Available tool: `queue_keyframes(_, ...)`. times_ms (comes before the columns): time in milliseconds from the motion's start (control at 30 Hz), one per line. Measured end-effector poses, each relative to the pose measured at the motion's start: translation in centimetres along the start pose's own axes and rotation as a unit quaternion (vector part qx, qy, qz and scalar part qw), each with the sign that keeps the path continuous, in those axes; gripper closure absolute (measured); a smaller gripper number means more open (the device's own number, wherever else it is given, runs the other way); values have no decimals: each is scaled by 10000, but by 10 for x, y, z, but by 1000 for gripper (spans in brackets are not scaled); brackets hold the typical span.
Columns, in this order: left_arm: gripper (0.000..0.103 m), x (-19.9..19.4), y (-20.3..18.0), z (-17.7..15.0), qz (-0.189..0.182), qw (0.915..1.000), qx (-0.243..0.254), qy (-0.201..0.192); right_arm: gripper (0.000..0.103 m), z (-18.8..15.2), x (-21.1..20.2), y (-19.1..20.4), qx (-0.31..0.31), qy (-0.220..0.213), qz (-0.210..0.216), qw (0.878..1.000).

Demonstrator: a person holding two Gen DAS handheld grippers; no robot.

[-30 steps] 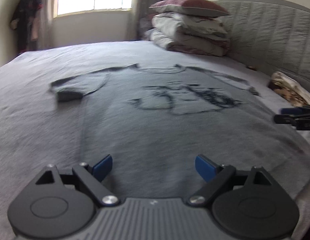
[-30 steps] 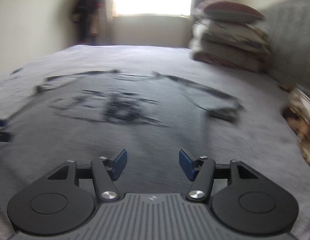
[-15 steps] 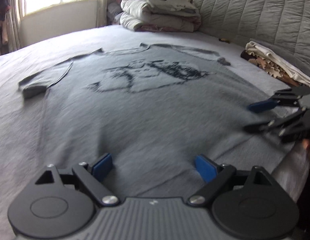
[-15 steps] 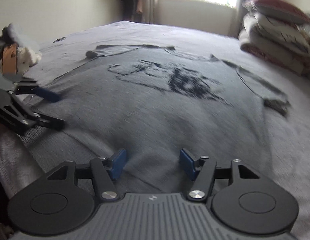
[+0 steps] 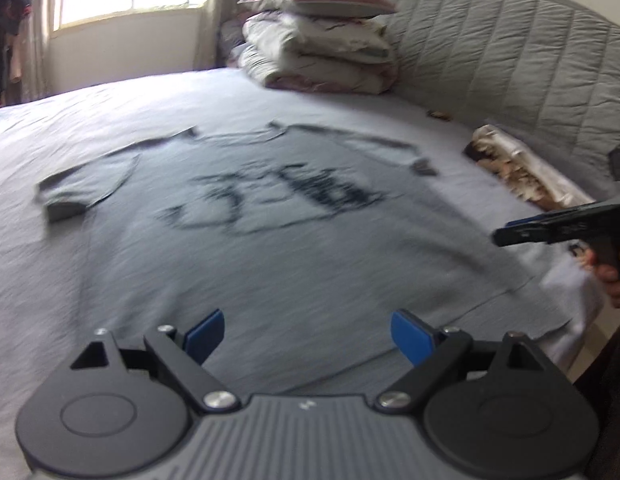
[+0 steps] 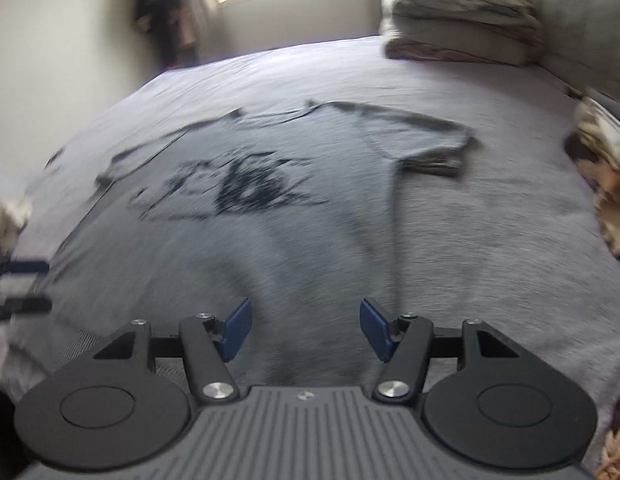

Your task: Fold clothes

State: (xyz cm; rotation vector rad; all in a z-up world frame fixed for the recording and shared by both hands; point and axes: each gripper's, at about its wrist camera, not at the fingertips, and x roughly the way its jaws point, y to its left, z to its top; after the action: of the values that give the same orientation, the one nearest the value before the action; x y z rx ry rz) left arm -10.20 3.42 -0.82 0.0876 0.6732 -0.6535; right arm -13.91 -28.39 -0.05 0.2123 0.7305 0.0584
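Grey T-shirt [image 5: 270, 240] lies flat on the bed [image 5: 90, 120], print side up, collar toward 12 o'clock, hem toward 6 o'clock nearest me. Dark graphic sits mid-chest; both views are motion-blurred, so the print is unreadable. Sleeves spread to 9 and 3 o'clock.

My left fingers [image 5: 308, 334] stand wide apart above the hem, nothing between the blue pads; I cannot tell whether they touch the cloth. My right fingers [image 6: 306, 328] are moderately apart, also empty, hovering over the lower part of the shirt. In the left view the right unit enters at 3 o'clock, my hand [image 5: 614, 276] wrapped on its grip.

Stacked pillows [image 5: 322, 40] at 12 o'clock against the quilted headboard [image 5: 510, 60]. Patterned folded cloth [image 5: 522, 168] at 2 o'clock beside the shirt
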Motion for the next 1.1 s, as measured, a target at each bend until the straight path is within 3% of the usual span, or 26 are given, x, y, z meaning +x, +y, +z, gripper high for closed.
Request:
queue_keyframes(133, 12, 19, -37, 10, -436, 9990, 76, 11, 43, 0, -3, -24, 571, 197, -8, 9982)
queue_keyframes(200, 12, 30, -56, 13, -627, 9978, 189, 38, 57, -1, -4, -33, 832, 374, 73, 9958)
queue_keyframes(333, 16, 50, -89, 17, -994, 9943, 377, 81, 65, -12, -8, -46, 1214, 708, 330, 9895)
queue_keyframes(500, 27, 72, -120, 18, -1433, 9881, 505, 233, 78, -29, -8, -61, 1847, 1101, 669, 9743)
queue_keyframes(600, 31, 82, -135, 18, -1682, 9835, 567, 334, 79, -36, -8, -66, 2117, 1219, 936, 9652)
queue_keyframes(800, 33, 89, -161, 19, -2007, 9759, 714, 470, 95, -41, -14, -75, 2411, 1310, 1160, 9546)
queue_keyframes(1100, 46, 102, -185, 32, -2116, 9703, 749, 902, 96, -22, -18, -69, 2365, 1165, 1603, 9512)
